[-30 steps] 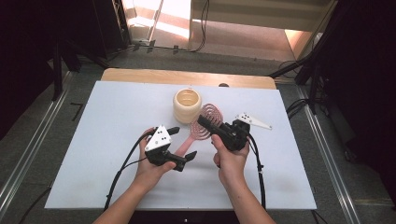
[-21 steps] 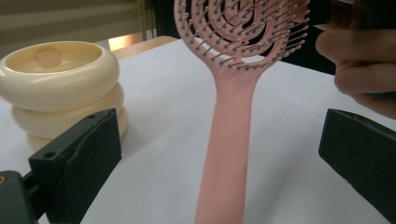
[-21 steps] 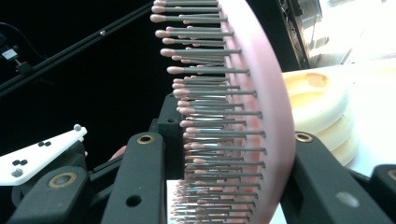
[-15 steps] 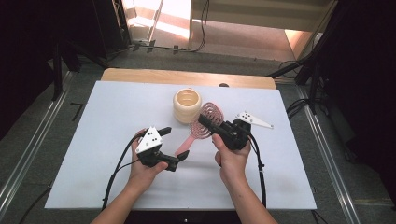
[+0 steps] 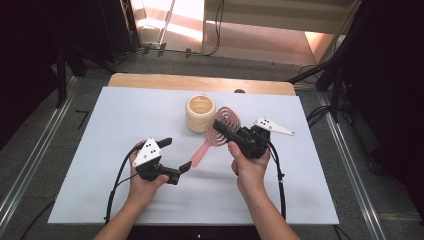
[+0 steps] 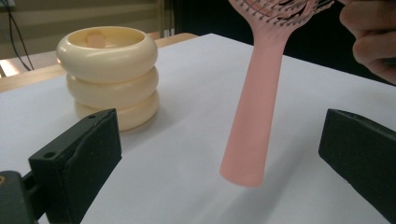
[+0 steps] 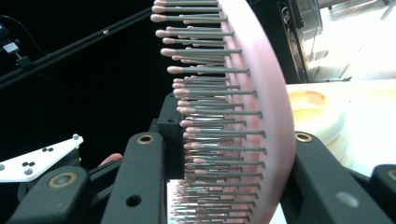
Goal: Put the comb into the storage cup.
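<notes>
Right claw (image 5: 226, 126) grips the pink hairbrush (image 5: 218, 131) beside the cream ringed holder (image 5: 200, 113); the open left claw (image 5: 176, 155), closing off-centre, could knock its handle free.

Smooth matt pink plastic hairbrush (image 5: 220, 131), glossy cream plastic ringed pot (image 5: 200, 112), matt white tabletop (image 5: 125, 130).

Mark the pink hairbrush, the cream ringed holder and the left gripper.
pink hairbrush (image 6: 250, 126), left gripper view, on its handle.
cream ringed holder (image 5: 200, 113), high view, on its side wall.
left gripper (image 5: 176, 155), high view, between its open jaws.
</notes>
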Tool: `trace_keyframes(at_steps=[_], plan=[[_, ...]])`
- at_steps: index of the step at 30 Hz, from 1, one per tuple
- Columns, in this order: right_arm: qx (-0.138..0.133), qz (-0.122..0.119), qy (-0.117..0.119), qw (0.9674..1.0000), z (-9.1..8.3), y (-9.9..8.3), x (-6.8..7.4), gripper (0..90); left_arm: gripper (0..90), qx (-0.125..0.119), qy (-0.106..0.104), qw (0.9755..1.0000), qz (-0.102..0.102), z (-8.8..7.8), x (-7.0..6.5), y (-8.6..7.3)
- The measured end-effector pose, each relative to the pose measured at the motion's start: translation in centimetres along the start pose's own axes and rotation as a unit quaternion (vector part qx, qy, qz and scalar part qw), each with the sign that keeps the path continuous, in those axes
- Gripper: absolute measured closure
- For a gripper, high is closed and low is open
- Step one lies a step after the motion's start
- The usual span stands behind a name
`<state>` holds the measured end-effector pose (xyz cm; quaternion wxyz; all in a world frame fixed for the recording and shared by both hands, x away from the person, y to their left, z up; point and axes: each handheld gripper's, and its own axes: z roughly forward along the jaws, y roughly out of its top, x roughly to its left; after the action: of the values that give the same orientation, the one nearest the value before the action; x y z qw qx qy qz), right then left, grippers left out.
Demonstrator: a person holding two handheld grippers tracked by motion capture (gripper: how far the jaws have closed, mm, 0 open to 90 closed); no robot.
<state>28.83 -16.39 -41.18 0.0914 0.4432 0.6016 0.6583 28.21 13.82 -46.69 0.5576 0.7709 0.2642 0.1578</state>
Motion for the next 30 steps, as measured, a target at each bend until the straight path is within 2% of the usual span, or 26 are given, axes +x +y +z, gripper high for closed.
trace_keyframes(at_steps=[11,14,30], plan=[[-0.004,-0.009,-0.005,0.9999,-0.1,0.4,-0.2,62.5,0.0,0.0,0.014,0.9998,-0.014,-1.9,1.2,-1.2],[-0.003,-0.014,-0.008,0.9999,-0.1,0.6,-0.2,62.5,0.0,-0.009,0.014,0.9997,-0.02,-2.6,1.6,-1.6],[-0.013,-0.028,-0.013,0.9994,-0.2,1.4,-0.4,62.5,0.0,-0.011,0.041,0.9987,-0.03,-5.5,3.3,-2.7]])
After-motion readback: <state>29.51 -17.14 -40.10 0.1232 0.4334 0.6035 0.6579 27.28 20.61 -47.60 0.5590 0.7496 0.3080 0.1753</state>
